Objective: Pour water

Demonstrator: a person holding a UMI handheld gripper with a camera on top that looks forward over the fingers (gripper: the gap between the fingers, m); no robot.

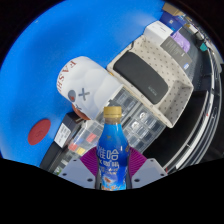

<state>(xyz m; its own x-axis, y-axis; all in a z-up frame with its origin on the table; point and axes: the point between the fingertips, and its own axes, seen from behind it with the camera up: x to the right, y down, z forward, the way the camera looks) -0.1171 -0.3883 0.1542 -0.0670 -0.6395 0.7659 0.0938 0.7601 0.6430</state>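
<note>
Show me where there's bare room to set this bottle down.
Bare blue surface lies left of the white cup and around the red disc. Right of the bottle, held by the gripper, boxes crowd.

Blue table (40,60) bears white mug (85,82), perhaps boxes (150,65).

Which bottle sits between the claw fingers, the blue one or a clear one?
The blue bottle with the orange cap, upright between the fingers of the claw. The clear bottles stand beyond it, past the fingers, beside the white mug.
</note>
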